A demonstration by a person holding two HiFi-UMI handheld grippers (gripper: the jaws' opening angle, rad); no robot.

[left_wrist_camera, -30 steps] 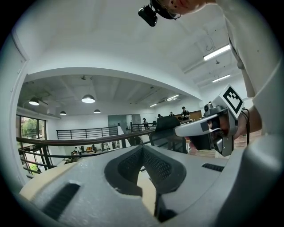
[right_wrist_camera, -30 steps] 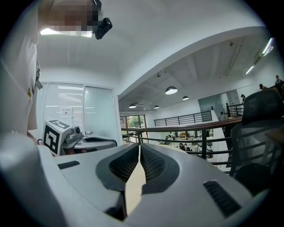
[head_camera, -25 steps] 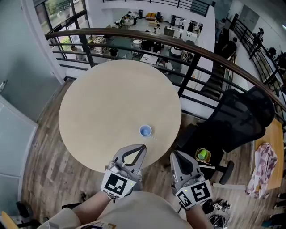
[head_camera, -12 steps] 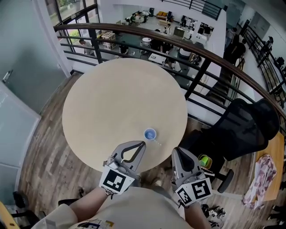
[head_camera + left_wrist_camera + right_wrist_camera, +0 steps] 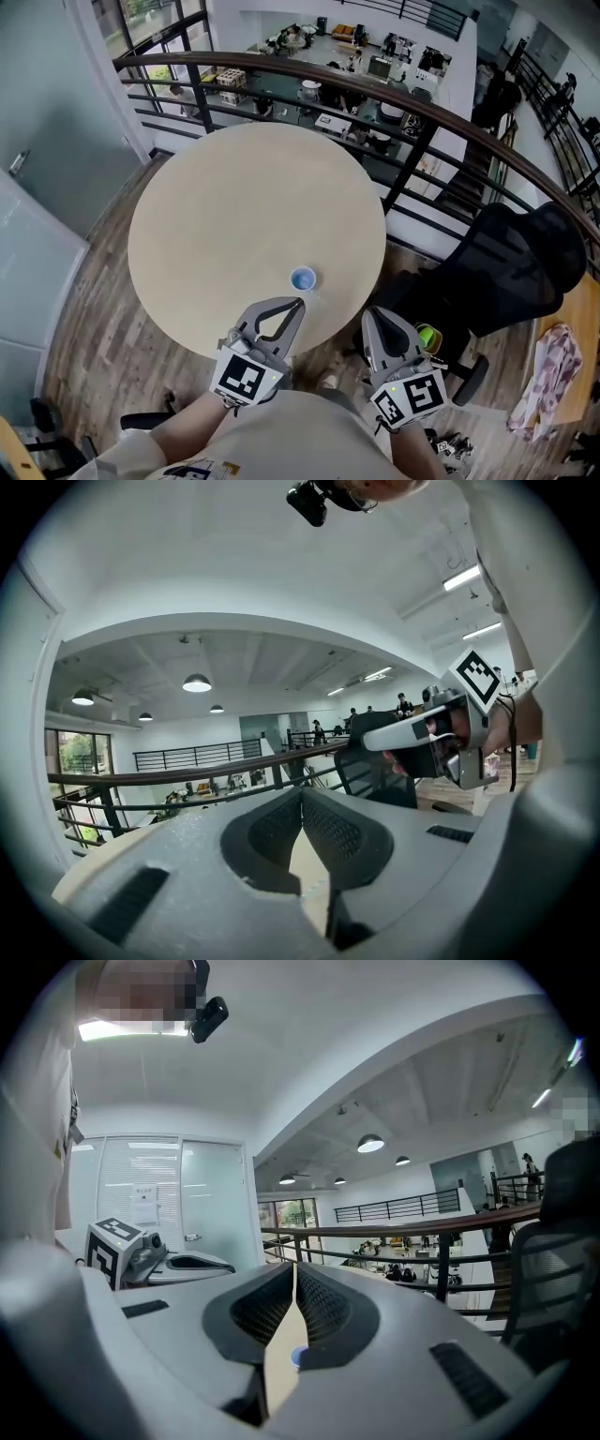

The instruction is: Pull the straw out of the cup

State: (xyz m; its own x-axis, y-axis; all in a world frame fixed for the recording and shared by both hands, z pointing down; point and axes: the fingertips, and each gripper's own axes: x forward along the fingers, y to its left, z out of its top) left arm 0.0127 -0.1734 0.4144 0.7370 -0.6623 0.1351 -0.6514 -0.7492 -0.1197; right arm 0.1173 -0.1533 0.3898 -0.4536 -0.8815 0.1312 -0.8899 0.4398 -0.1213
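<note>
A small blue cup point(image 5: 303, 278) stands near the front edge of the round beige table point(image 5: 234, 216). A thin pale straw point(image 5: 314, 294) seems to lean out of it toward the lower right, but it is too faint to be sure. My left gripper point(image 5: 300, 303) is shut and empty, with its tip just short of the cup at the table's edge. My right gripper point(image 5: 367, 315) is also shut and empty, off the table's rim to the right of the cup. In the right gripper view the cup point(image 5: 298, 1357) shows low between the closed jaws.
A dark metal railing point(image 5: 394, 98) curves behind the table, with a lower floor beyond it. A black office chair point(image 5: 511, 267) stands close on the right, with a green object point(image 5: 427, 332) by its base. Patterned cloth point(image 5: 553, 352) lies on a desk at far right.
The view has shifted, so the table and cup sit a little differently in the picture. Both grippers have edged toward the table's front edge. Both are still shut.
</note>
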